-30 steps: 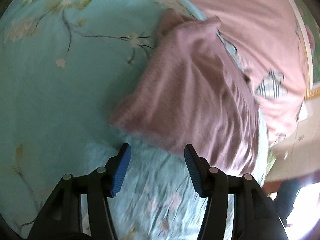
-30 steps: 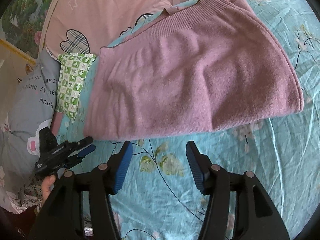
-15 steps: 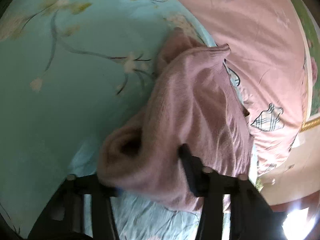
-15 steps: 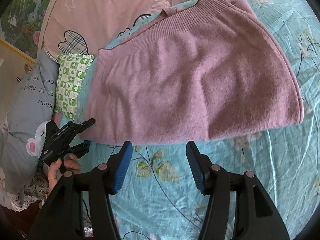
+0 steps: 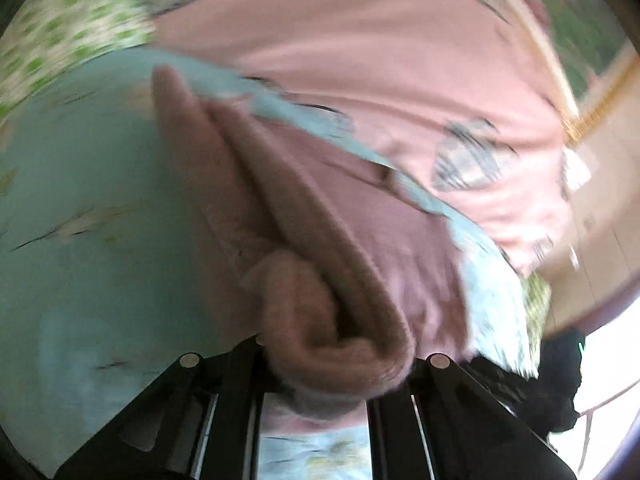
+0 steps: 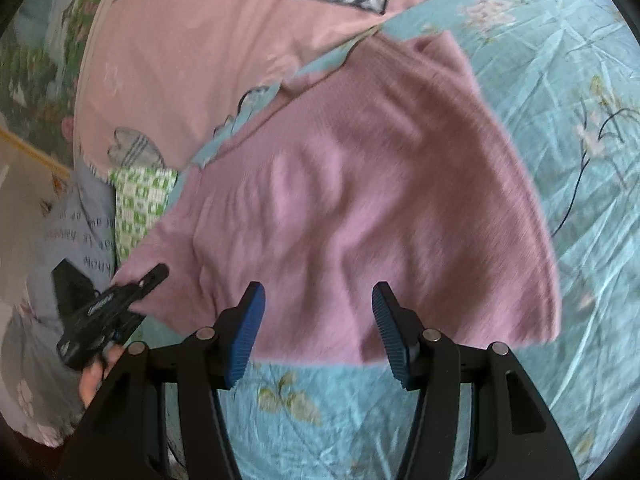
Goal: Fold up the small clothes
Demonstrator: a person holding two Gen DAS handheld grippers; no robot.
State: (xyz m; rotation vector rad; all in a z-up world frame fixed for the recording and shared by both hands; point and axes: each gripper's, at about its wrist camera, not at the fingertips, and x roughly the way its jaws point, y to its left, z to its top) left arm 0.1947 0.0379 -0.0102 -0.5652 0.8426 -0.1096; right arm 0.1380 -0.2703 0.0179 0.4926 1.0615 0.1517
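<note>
A mauve knitted garment point(image 6: 360, 200) lies spread on the teal floral bedsheet point(image 6: 580, 160). My left gripper point(image 5: 332, 364) is shut on a bunched corner of the garment point(image 5: 320, 300) and lifts it, its pads hidden by the knit. It also shows in the right wrist view point(image 6: 120, 304) at the garment's left corner. My right gripper point(image 6: 318, 332) is open, its blue pads over the garment's near edge, holding nothing.
A pink quilt with plaid hearts point(image 6: 200, 40) lies beyond the garment. A green checked cloth point(image 6: 136, 200) and a grey printed pillow point(image 6: 80, 232) sit at the left. Floor shows past the bed's edge point(image 5: 600, 220).
My left gripper closed on the garment's corner and raised it, bunching the knit. My right gripper moved forward over the garment's near edge, still open.
</note>
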